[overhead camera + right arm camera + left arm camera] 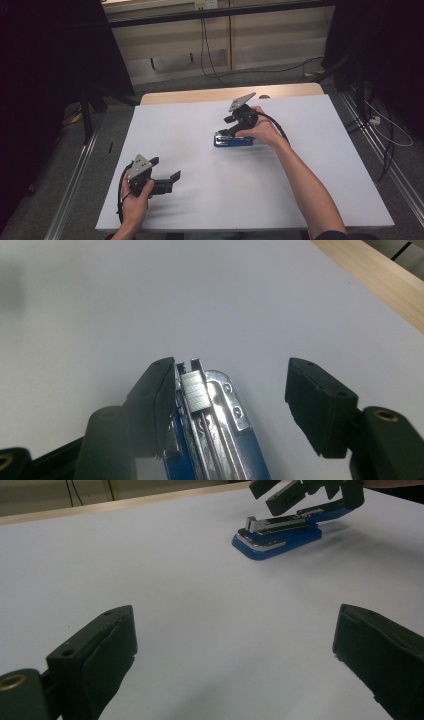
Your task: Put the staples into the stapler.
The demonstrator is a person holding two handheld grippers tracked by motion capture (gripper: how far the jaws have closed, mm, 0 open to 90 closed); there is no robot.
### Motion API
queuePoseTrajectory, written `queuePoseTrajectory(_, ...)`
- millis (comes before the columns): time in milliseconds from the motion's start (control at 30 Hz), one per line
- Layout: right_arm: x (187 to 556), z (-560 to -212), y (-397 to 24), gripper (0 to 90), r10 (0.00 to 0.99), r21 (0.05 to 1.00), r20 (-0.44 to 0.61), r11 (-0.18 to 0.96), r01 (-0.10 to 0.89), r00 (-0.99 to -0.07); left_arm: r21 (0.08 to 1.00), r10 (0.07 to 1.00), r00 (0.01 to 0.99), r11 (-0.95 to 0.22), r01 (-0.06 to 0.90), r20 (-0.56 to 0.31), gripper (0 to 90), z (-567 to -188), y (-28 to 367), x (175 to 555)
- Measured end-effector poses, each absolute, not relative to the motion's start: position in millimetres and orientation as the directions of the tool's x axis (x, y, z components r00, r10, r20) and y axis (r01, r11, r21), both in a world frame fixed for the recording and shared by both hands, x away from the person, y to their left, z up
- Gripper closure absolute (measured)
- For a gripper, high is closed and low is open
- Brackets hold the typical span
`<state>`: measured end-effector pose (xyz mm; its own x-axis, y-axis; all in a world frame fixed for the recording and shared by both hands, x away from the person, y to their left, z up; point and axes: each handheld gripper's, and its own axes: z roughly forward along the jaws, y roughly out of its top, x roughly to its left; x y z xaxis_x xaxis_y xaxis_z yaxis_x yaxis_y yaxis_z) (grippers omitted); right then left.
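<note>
R gripper (pixel 227 390) stands over blue stapler (pixel 233 141), jaws apart w/ stapler between, one pad beside it, nothing clamped. L gripper (pixel 235 650) wide open, empty, on white table (pixel 200 165).

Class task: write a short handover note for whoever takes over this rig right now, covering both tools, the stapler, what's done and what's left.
Left tool: open, nothing between its jaws, low over the white table near the front left edge.
Right tool: open astride the blue and silver metal stapler; one pad sits against the stapler's side, the other stands clear.
Stapler: flat on the table, centre right, its staple channel exposed with a strip of staples in it.
Done: staples appear loaded.
Left: probably closing the stapler; left tool is free to steady it.
</note>
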<state>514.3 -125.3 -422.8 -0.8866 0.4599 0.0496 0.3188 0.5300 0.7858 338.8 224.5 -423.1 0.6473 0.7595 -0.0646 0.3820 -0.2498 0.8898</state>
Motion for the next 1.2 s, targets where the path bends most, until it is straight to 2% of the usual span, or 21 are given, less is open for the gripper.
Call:
queuePoseTrajectory(267,507.8,-423.1,-127.3,19.6,0.553,0.812,0.060,0.457,0.363,-0.831,0.889,0.760,0.646,-0.249,0.385,-0.066,4.2,-423.1,224.6,338.6)
queuePoseTrajectory(367,504.0,-424.4,-128.0,22.0,0.560,0.807,0.070,0.454,0.377,-0.825,0.888,0.762,0.644,-0.249,0.386,-0.066,4.2,-423.0,224.9,338.5)
queuePoseTrajectory(567,497.9,-425.5,-132.1,19.5,0.592,0.813,0.074,0.430,0.392,-0.803,0.889,0.762,0.644,-0.248,0.385,-0.066,4.2,-423.0,224.7,339.0)
queuePoseTrajectory(767,489.7,-425.3,-137.4,15.2,0.635,0.825,0.110,0.370,0.426,-0.765,0.889,0.756,0.651,-0.251,0.382,-0.067,4.2,-423.3,223.9,339.4)
queuePoseTrajectory(967,482.3,-425.1,-142.1,6.6,0.685,0.845,0.122,0.308,0.437,-0.718,0.891,0.751,0.658,-0.257,0.374,-0.060,4.2,-422.9,221.9,339.4)
queuePoseTrajectory(1200,473.1,-424.4,-145.7,4.1,0.710,0.857,0.116,0.282,0.432,-0.695,0.889,0.758,0.649,-0.254,0.380,-0.061,4.2,-423.2,223.2,340.4)
